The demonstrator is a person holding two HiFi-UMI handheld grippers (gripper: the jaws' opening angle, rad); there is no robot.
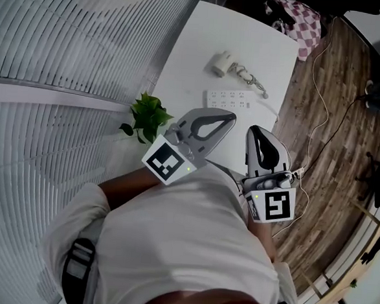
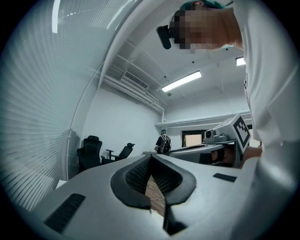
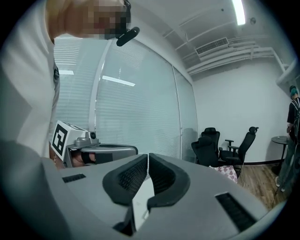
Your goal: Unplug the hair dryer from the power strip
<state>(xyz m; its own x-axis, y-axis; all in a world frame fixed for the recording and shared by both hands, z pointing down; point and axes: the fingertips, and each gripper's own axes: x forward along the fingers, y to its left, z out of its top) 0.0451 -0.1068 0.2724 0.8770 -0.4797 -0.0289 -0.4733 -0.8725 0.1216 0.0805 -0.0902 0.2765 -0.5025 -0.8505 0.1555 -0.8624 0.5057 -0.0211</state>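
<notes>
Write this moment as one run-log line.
left gripper: shut, empty | right gripper: shut, empty | hair dryer: on table, apart from power strip, untouched

Right tool [image 3: 147,159], jaws together, facing office chairs [image 3: 209,146]

Hair dryer [image 1: 220,63]: cream, lying on its side on a white table [image 1: 197,45]. Power strip [image 1: 228,99]: white, flat, near it.
</notes>
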